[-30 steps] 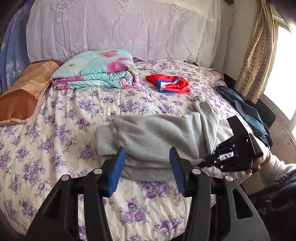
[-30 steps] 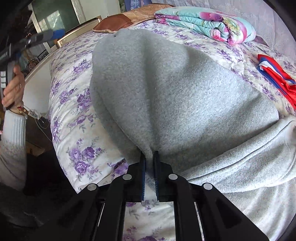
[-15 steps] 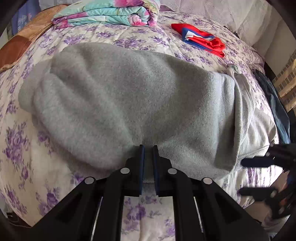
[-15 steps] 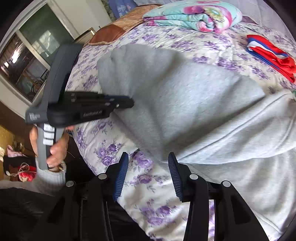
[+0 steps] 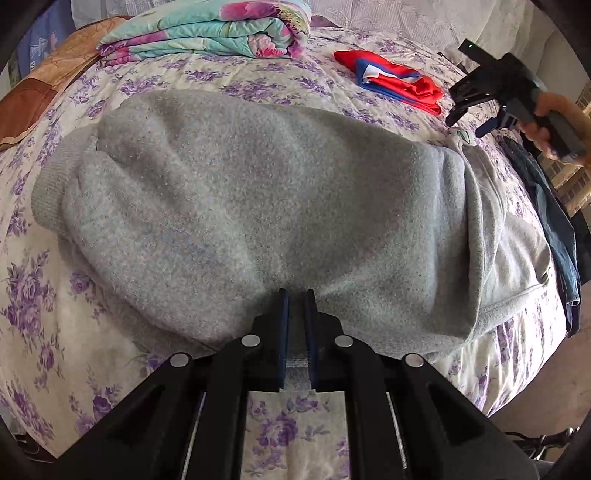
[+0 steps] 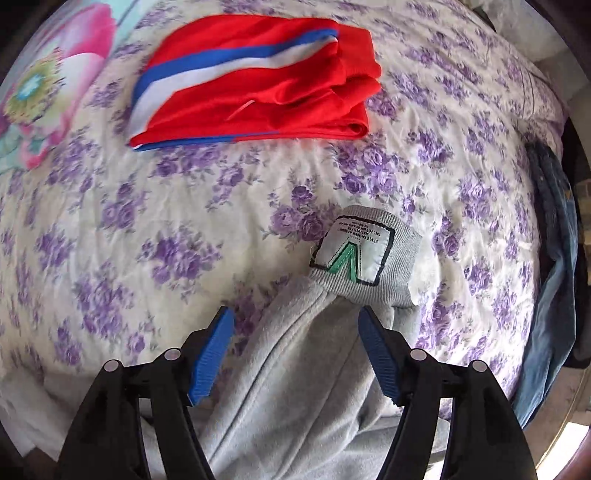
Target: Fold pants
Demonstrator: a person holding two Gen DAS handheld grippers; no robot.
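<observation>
Nearest, we recorded our left gripper (image 5: 296, 295) with its blue pads drawn together on the near edge of the grey fleece pants (image 5: 266, 206), a fold of the cloth pinched between them; the jaws had only just finished closing. The pants lay folded across the middle of the purple-flowered bedspread (image 5: 44, 302), a ribbed cuff at the left end and the paler waistband part toward the right edge of the bed. Next, we noted our right gripper (image 6: 295, 328) pointing down over the far right end of the pants, its jaws apart and just lately opening, with grey cloth lying between the pads but not pressed by them. Just past its fingertips lay a ribbed grey band bearing a white label (image 6: 351, 253) with a green mark. In the left wrist view the same gripper showed at upper right, held in a hand (image 5: 557, 118). Beyond, well apart from the pants, we listed a folded red garment (image 6: 258, 85) with blue and white stripes, a dark blue denim item (image 6: 554, 258) along the right bed edge, a folded flowered quilt (image 5: 207, 29) in turquoise and pink, and a brown cushion (image 5: 33, 96) at far left.
</observation>
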